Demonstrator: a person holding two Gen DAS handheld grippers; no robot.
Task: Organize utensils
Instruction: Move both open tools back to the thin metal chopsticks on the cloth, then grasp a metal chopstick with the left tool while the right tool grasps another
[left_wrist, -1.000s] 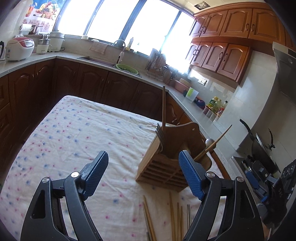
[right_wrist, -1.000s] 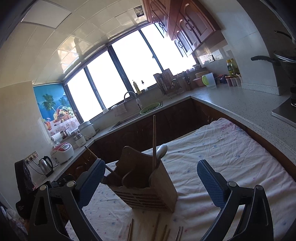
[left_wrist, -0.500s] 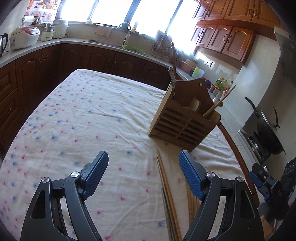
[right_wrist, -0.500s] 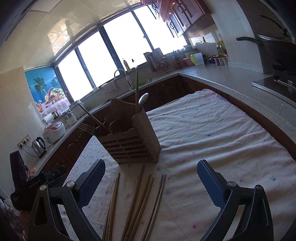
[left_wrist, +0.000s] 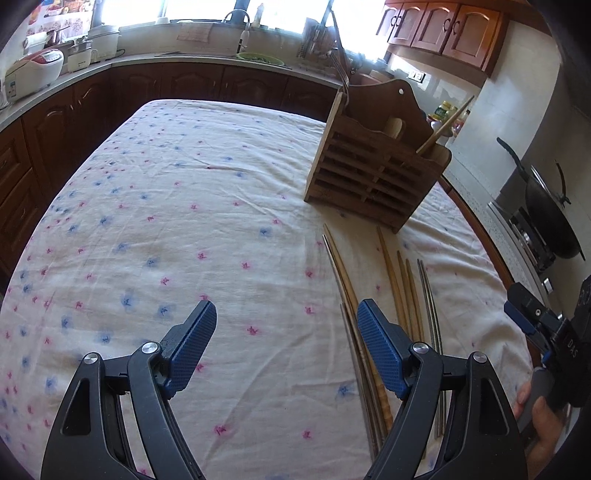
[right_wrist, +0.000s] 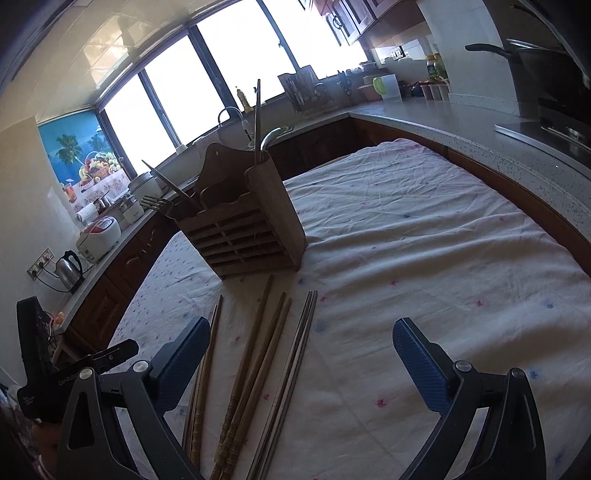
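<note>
A wooden utensil holder (left_wrist: 373, 173) stands on the flowered tablecloth (left_wrist: 184, 221); it also shows in the right wrist view (right_wrist: 247, 225) with forks, a spoon and a chopstick sticking out. Several wooden chopsticks (left_wrist: 391, 280) and a metal pair (left_wrist: 430, 295) lie on the cloth in front of the holder. In the right wrist view the wooden chopsticks (right_wrist: 258, 347) and metal pair (right_wrist: 299, 343) lie between the fingers, toward the left one. My left gripper (left_wrist: 286, 336) is open and empty above the cloth. My right gripper (right_wrist: 299, 354) is open and empty.
Dark wood counters run around the table, with a rice cooker (left_wrist: 31, 72), a kettle (right_wrist: 70, 266) and a sink (right_wrist: 236, 122). A wok (left_wrist: 550, 218) sits on the stove at right. The other hand-held gripper (left_wrist: 550, 332) shows at the right edge.
Both grippers have tilted down and pulled back from the holder. The chopsticks on the cloth have come into fuller view. Both grippers stay open.
</note>
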